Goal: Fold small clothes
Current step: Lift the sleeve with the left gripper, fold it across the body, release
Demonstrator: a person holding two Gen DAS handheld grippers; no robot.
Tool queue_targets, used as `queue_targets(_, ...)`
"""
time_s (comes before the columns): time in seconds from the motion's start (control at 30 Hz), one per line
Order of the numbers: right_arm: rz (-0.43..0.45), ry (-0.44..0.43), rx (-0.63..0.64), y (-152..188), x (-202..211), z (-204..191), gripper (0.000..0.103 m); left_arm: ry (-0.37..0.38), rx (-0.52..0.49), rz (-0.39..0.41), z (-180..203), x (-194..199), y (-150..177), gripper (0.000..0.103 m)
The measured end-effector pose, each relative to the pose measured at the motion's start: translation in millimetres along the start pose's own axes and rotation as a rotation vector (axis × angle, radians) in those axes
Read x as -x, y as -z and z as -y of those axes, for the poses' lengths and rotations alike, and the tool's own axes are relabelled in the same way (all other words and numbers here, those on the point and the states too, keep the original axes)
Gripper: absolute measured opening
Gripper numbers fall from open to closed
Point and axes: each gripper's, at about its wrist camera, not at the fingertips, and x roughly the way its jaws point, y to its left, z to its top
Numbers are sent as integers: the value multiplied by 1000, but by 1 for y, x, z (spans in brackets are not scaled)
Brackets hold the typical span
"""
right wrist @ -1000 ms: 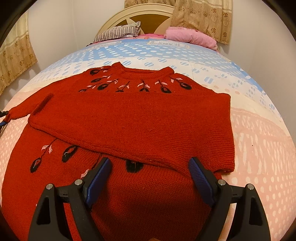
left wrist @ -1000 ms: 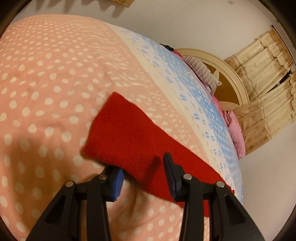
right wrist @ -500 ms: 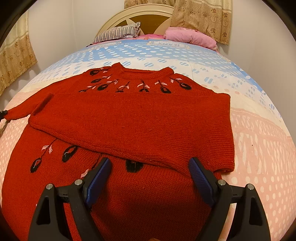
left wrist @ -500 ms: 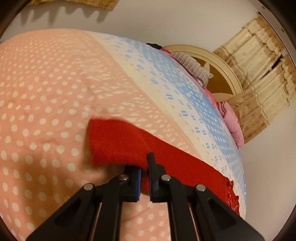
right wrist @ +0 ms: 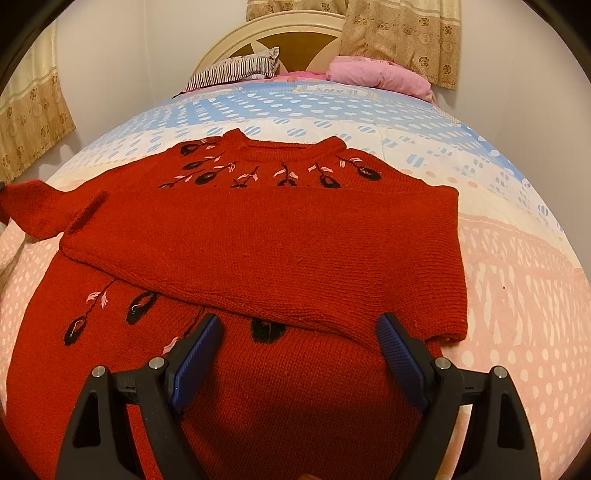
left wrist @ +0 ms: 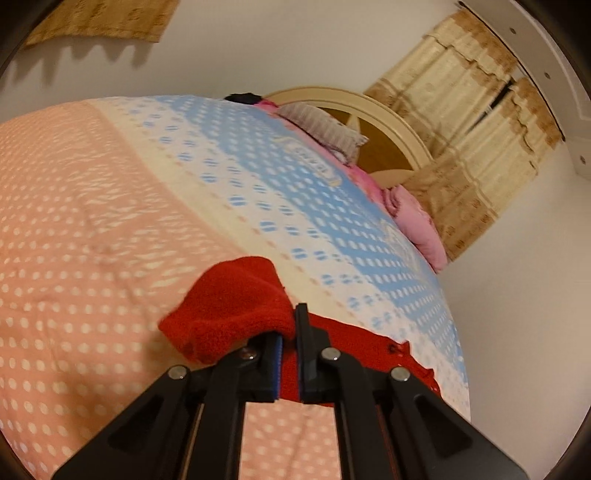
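A red knitted sweater (right wrist: 280, 251) with black and pink flower stitching lies on the bed, one sleeve folded flat across its chest. The other sleeve (right wrist: 33, 210) sticks out at the far left of the right wrist view, lifted off the bedspread. In the left wrist view my left gripper (left wrist: 290, 332) is shut on that red sleeve (left wrist: 229, 306), whose cuff end droops over the left finger. My right gripper (right wrist: 299, 328) hovers open above the sweater's lower half, nothing between its blue pads (right wrist: 195, 358).
The bedspread (left wrist: 92, 221) is pink with white dots near me, blue and white further up. A striped pillow (right wrist: 236, 68) and a pink bundle (right wrist: 380, 75) lie by the cream headboard (right wrist: 295, 27). Curtains (right wrist: 402, 33) hang behind; walls flank the bed.
My left gripper closed on the sleeve end and lifted it off the bedspread; the sleeve now bunches over the fingers. The right gripper and the sweater body stayed still.
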Motion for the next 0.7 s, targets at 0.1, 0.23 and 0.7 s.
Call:
queue_targets(0.1, 5, -7, -7, 0, 1, 1, 87, 21, -25, -7, 23, 0, 5, 6)
queue_targets(0.23, 14, -19, -18, 0, 1, 3, 87, 55, -51, -17, 52, 0, 8, 6)
queue_targets(0.7, 49, -73, -76, 3, 7, 14, 87, 157, -105, -81, 138, -13, 31, 6)
